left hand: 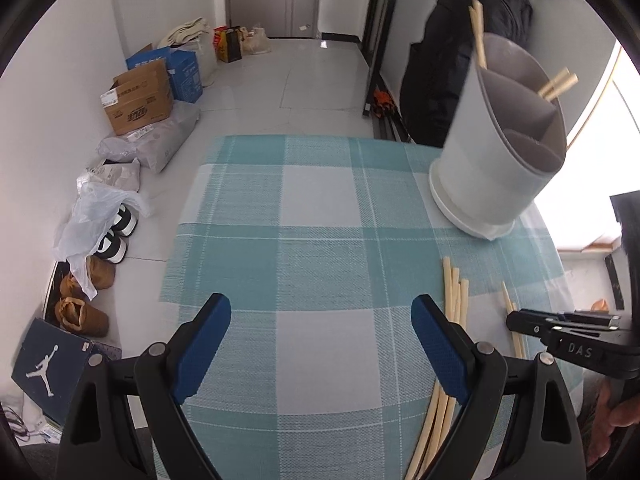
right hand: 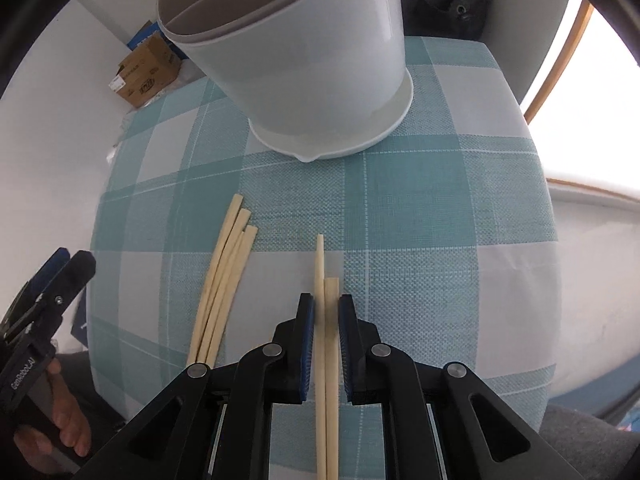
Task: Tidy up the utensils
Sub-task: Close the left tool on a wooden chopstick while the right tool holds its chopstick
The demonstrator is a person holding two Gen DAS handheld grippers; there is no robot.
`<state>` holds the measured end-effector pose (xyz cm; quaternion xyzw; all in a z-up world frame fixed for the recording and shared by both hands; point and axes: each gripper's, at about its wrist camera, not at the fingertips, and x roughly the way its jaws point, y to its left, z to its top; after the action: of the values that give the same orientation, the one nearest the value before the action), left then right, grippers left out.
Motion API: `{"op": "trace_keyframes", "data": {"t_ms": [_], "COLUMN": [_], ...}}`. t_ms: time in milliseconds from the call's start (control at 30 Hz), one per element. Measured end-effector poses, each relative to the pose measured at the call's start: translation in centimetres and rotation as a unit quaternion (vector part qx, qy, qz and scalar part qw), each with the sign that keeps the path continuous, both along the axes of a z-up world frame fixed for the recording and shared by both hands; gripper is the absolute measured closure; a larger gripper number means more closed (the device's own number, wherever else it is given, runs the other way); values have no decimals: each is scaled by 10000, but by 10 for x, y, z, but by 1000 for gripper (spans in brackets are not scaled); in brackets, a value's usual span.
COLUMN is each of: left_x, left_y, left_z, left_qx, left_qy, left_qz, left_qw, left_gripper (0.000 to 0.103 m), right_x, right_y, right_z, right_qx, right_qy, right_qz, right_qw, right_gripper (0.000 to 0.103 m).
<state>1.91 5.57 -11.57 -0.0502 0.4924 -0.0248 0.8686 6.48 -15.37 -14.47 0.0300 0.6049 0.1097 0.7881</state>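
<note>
My left gripper (left hand: 320, 308) hangs open over the teal checked cloth (left hand: 320, 200), nothing between its blue pads. Several loose chopsticks (left hand: 454, 296) lie beside its right finger, seen as a bundle (right hand: 224, 276) in the right wrist view. My right gripper (right hand: 326, 300) is shut on a pair of chopsticks (right hand: 320, 264) that point toward the white divided holder (right hand: 304, 60). That holder (left hand: 492, 152) stands at the cloth's far right with chopsticks (left hand: 478, 36) inside. The right gripper (left hand: 516, 322) shows at the right edge, the left gripper (right hand: 72, 262) at the left edge.
Cardboard boxes (left hand: 140, 100), plastic bags and shoes (left hand: 84, 312) line the floor left of the table. A black bag (left hand: 452, 60) stands behind the holder. A hand (right hand: 60, 432) grips the left tool's handle. The table's near edge runs under both grippers.
</note>
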Motion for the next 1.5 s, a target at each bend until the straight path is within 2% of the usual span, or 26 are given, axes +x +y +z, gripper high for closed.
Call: {"op": "trace_keyframes", "data": {"t_ms": [100,233,300,400,500,567,600,633,733,800,1100,1267,1467,1500], "left_x": [2,8,11,14,18,20,21,22,21,20,38,48,56,56], "left_y": [-17,-42,-49,-55,-57,-54,-51,-48,-42,-41,-41,-58,-69,-72], "left_z": [-3,-8,-10,-11,-16,-21,-25,-28,-26,-25,-24,-30,-28,-29], "left_qx": [105,466,483,287,258,229,134,7,115,177,264,536,827,892], "left_qy": [99,180,235,353,527,697,819,932,1009,1036,1091,1154,1032,989], "left_qz": [-335,-794,-943,-1121,-1121,-1045,-1035,-1011,-947,-980,-741,-1036,-1403,-1492], "left_qw": [9993,9956,9941,9927,9920,9918,9912,9905,9903,9896,9909,9864,9812,9798], "left_gripper": [14,14,14,14,15,26,41,49,64,67,67,66,66,69], "right_x": [-10,-13,-17,-12,-6,-5,-5,-6,-7,-8,-10,-8,-6,-6], "right_y": [-2,-2,-10,-5,-5,-7,-9,-10,-13,-16,-13,-21,-28,-28], "right_z": [6,4,5,-1,-7,-9,-8,-7,-5,-3,-2,3,2,2], "right_qx": [46,107,269,485,777,905,923,937,1049,1116,1231,1374,1479,1489], "right_qy": [-193,-398,-425,-374,-262,-212,-208,-213,-238,-234,-236,-282,-234,-233], "right_qz": [118,199,185,186,57,0,-15,-21,-38,-57,45,-96,-254,-260], "right_qw": [9997,9990,9986,9979,9966,9957,9955,9954,9942,9935,9921,9901,9884,9882], "right_gripper": [90,100,100,100,97,97,97,97,97,97,97,96,95,95]}}
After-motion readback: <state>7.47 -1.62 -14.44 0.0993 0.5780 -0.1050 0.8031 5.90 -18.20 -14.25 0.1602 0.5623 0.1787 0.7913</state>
